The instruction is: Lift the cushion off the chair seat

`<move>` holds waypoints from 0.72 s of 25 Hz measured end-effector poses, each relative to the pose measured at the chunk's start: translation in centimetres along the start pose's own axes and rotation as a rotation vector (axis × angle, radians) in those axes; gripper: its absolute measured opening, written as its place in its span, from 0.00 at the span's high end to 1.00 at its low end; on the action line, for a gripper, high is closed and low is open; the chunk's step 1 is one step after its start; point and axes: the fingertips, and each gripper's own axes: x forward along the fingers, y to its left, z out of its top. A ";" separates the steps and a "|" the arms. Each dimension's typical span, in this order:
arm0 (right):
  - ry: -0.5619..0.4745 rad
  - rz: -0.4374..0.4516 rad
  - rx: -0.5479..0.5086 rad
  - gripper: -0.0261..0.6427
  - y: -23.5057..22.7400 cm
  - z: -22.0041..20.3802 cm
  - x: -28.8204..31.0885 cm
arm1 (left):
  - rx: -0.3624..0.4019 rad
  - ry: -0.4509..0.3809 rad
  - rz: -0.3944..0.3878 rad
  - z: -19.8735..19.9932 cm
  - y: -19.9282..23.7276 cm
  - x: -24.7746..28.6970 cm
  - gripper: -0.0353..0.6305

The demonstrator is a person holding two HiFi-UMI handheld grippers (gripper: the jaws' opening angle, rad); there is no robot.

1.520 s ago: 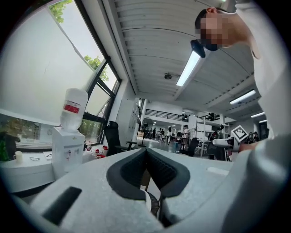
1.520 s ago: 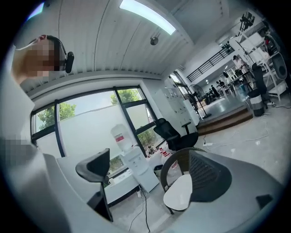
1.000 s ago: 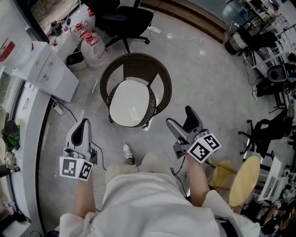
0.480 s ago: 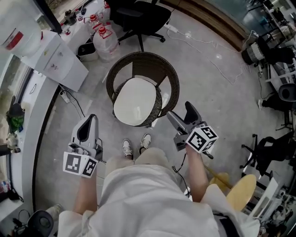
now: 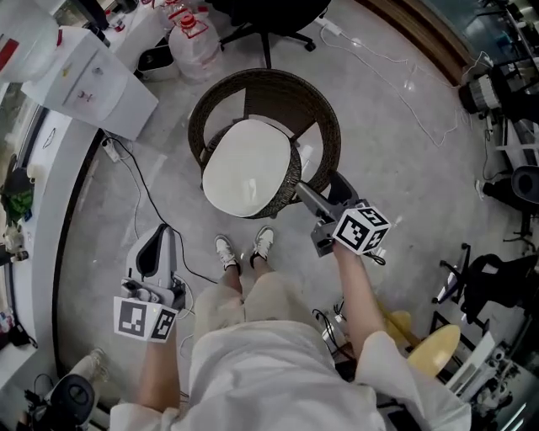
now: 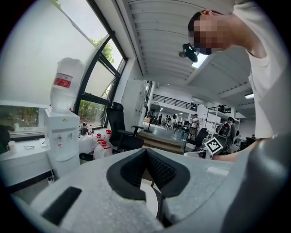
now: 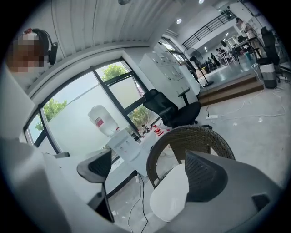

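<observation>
A white cushion [image 5: 248,167] lies on the seat of a round brown wicker chair [image 5: 322,126] straight ahead of me. My right gripper [image 5: 318,187] stands open at the chair's front right rim, beside the cushion and touching nothing. Along its jaws I see the cushion [image 7: 170,193] and the wicker chair [image 7: 191,135] between the open right gripper [image 7: 148,175] pads. My left gripper [image 5: 157,238] hangs low at the left, well short of the chair, shut and empty. A sliver of cushion [image 6: 148,199] shows past the left gripper [image 6: 146,152].
A water dispenser [image 5: 84,84] and water bottles [image 5: 195,35] stand at the back left, a black office chair [image 5: 269,13] behind the wicker one. Cables [image 5: 139,198] trail over the floor at left. A yellow stool [image 5: 431,349] is at right. My shoes [image 5: 244,248] are just before the chair.
I have stepped closer to the chair. The right gripper moved forward to the chair's front right rim, still open. The left gripper stayed low and dropped back.
</observation>
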 end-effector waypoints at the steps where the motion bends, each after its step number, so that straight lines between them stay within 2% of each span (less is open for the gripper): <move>1: 0.015 0.001 0.015 0.21 -0.8 -0.9 1.0 | -0.009 0.011 0.005 -0.9 0.4 0.2 0.92; 8: 0.129 -0.035 0.122 0.27 -7.4 -9.7 7.4 | -0.062 0.072 -0.003 -7.6 2.3 1.7 0.92; 12: 0.164 -0.114 0.167 0.30 -11.8 -13.7 10.2 | -0.099 0.118 -0.021 -11.7 2.8 1.7 0.92; 18: 0.173 -0.228 0.214 0.35 -18.1 -17.2 13.6 | -0.139 0.176 -0.049 -17.2 3.7 2.3 0.92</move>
